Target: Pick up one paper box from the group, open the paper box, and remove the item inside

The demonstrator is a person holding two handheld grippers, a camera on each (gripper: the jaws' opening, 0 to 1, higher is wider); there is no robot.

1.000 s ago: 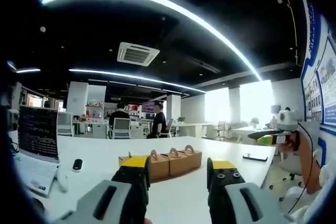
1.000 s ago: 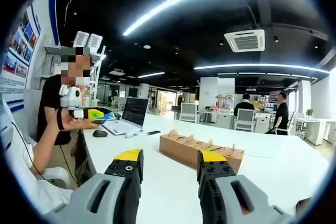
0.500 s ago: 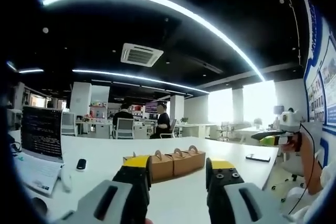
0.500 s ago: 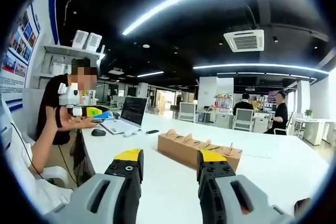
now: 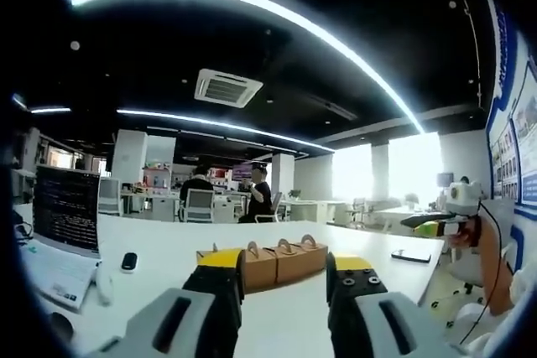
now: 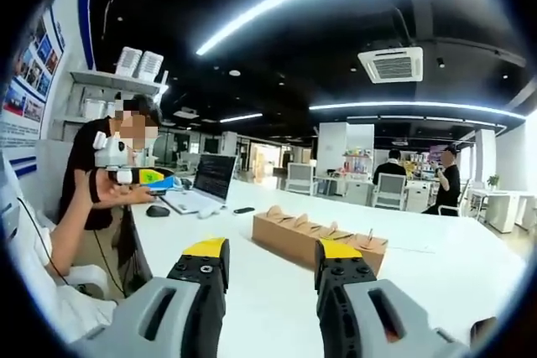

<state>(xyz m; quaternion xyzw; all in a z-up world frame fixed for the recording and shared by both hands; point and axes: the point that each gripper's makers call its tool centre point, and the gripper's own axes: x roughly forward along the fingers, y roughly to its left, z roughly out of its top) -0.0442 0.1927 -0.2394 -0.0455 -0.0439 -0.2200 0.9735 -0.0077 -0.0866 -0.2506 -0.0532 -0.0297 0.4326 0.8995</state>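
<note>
The row of boxes (image 5: 262, 262) lies at 12 o'clock from both the left gripper (image 5: 284, 281) and right gripper (image 6: 270, 267), jaws apart, neither clearly nearer.

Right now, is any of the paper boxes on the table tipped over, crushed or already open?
Nothing stands out. The paper boxes stand upright in one tidy row on the white table, close together, with their handle tops closed as far as can be seen. The left gripper and right gripper are open, apart from them.
</note>
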